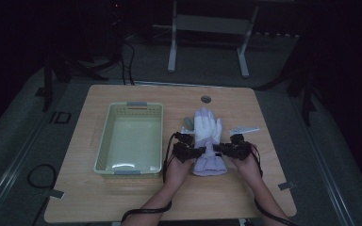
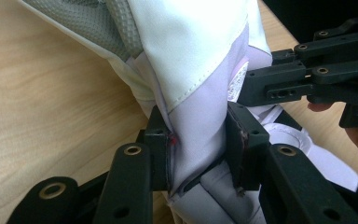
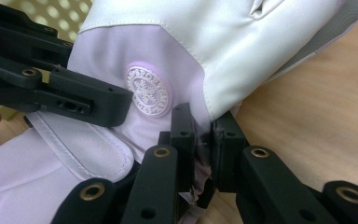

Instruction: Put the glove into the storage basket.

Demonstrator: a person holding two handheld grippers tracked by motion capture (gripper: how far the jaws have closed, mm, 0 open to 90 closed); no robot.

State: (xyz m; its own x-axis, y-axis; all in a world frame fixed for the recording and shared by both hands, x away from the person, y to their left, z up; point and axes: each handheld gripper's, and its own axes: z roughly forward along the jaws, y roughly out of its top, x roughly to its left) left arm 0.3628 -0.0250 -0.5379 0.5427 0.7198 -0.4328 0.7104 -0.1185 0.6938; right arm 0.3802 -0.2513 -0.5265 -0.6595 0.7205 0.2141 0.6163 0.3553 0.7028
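Closest to me, two bare forearms come up from the near edge of the table (image 1: 122, 197), wrists low and turned inward so the two tools face each other across a glove (image 1: 207, 141) lying flat, cuff toward the person, glove digits pointing away.

The left gripper (image 2: 198, 140) has its fingers (image 2: 161, 149) clamped on a fold of the lilac wrist fabric, which stands bunched up between the two pads. The right gripper (image 3: 203, 140) is pinched on the opposite edge of the same wrist section, its fingers (image 3: 182, 135) nearly together with only a thin ridge of cloth caught in them, just beside the round embossed badge (image 3: 148, 91).

That thin bite is what I would worry about. If the hands lift or pull apart now, the slippery fabric on the right side looks likely to slide out, and the glove would swing from the left grip alone. Pulling outward too hard could also strain the seam where white meets lilac.

Beyond the fingers the white palm section and grey mesh patch (image 2: 79, 21) rest on the wood. Off to the left sits a pale slatted basket (image 1: 104, 141); if the glove is headed there, a dangling cuff could catch on its rim. A small white item (image 1: 244, 129) lies past the right hand.
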